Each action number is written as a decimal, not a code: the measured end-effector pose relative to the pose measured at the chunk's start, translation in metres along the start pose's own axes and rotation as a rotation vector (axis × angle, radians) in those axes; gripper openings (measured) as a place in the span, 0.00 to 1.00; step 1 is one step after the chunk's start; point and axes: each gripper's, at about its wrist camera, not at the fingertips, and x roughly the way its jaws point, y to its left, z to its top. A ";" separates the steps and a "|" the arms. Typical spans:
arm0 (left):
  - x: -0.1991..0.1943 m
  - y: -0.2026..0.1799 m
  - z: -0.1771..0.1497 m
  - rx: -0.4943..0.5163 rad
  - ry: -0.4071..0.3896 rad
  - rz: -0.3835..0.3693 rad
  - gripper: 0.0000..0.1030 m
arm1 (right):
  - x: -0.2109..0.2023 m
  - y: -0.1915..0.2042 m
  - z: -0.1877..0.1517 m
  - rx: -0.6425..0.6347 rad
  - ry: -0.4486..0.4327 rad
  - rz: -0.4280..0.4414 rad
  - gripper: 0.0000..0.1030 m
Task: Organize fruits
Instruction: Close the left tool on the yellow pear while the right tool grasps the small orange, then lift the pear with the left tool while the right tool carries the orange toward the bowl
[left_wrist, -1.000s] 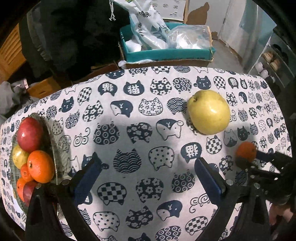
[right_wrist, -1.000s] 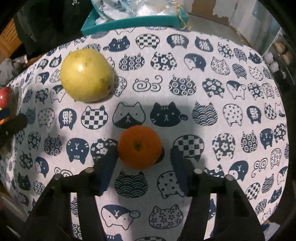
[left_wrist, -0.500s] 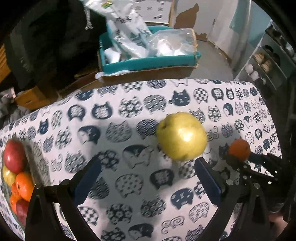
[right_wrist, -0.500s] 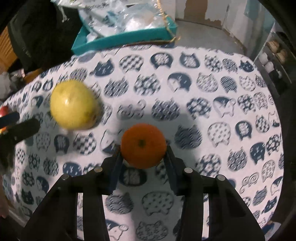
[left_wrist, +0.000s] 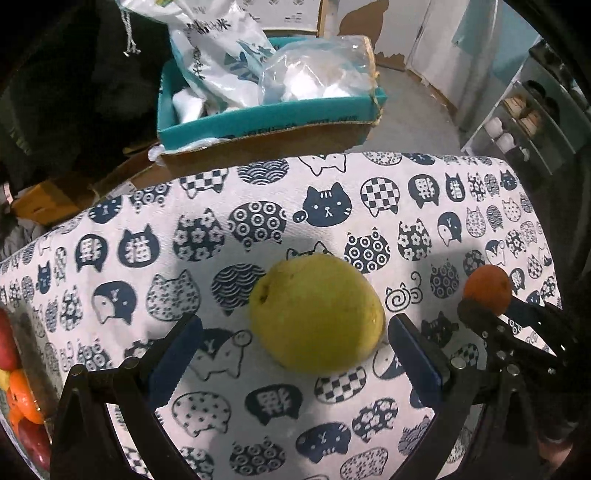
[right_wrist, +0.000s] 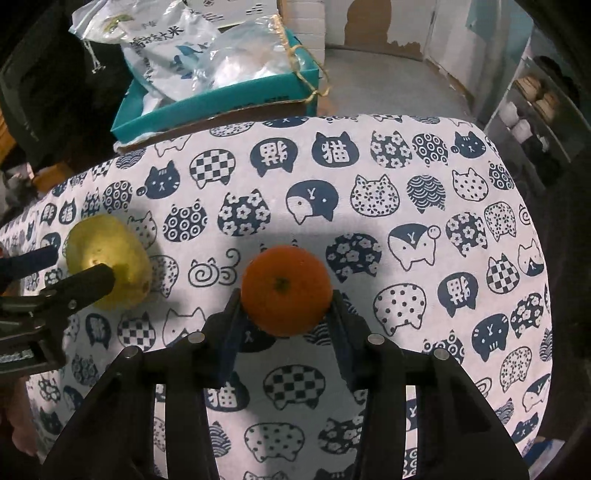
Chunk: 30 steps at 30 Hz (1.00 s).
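The right gripper (right_wrist: 286, 317) clamps the orange (right_wrist: 286, 290) between its jaws. The left gripper (left_wrist: 295, 350) stands wide apart, the pear (left_wrist: 317, 312) between its jaws.

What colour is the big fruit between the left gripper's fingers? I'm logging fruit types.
Yellow-green, the pear; clearest in the left wrist view.

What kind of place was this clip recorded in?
Most likely a lived-in home, perhaps a dining or storage corner. A table wears a cat-print tablecloth, a teal cardboard box stuffed with plastic bags sits behind it, and a shelf holding shoes stands by the wall.
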 end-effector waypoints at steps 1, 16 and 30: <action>0.002 -0.001 0.000 0.001 0.004 -0.001 0.99 | 0.002 0.001 0.001 -0.006 -0.002 -0.008 0.42; 0.025 -0.004 -0.001 -0.032 0.050 -0.076 0.79 | 0.004 -0.007 0.001 0.017 0.003 -0.001 0.42; -0.014 0.001 -0.016 -0.008 -0.046 -0.051 0.78 | -0.027 0.002 -0.001 -0.014 -0.073 -0.007 0.41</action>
